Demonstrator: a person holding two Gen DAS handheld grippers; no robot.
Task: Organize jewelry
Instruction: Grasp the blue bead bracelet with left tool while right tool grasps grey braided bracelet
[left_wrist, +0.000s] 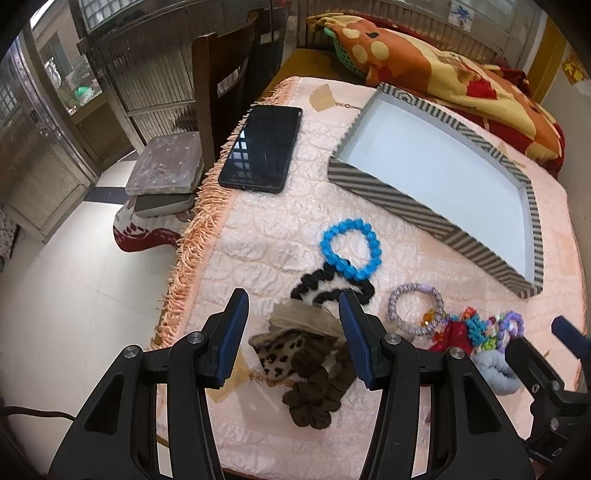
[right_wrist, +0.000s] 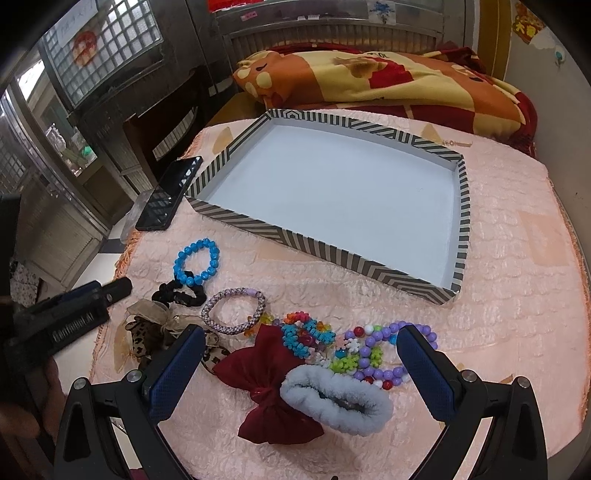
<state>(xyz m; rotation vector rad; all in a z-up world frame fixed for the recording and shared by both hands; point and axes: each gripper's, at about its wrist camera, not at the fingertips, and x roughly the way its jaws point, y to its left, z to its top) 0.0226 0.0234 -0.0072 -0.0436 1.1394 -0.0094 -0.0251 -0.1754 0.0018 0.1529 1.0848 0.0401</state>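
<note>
A striped tray (left_wrist: 373, 184) (right_wrist: 295, 242) with a pale blue floor lies empty on the pink cloth. In front of it lie a blue bead bracelet (left_wrist: 350, 248) (right_wrist: 196, 266), a black scrunchie (left_wrist: 325, 290) (right_wrist: 179, 293), a purple braided bracelet (left_wrist: 415, 308) (right_wrist: 233, 311), a leopard and brown bow (left_wrist: 295, 354) (right_wrist: 147, 332), a red bow (right_wrist: 266, 384), a grey fluffy scrunchie (right_wrist: 334, 400) (left_wrist: 495, 373), colourful flower beads (right_wrist: 306, 338) and a purple bead bracelet (right_wrist: 384, 354). My left gripper (left_wrist: 291, 332) is open around the leopard bow. My right gripper (right_wrist: 301, 362) is open above the grey scrunchie.
A black phone (left_wrist: 260, 147) (right_wrist: 170, 194) lies near the cloth's fringed left edge. A chair (left_wrist: 218, 85) stands beyond that edge. An orange and yellow blanket (left_wrist: 443, 74) (right_wrist: 369, 81) lies behind the tray.
</note>
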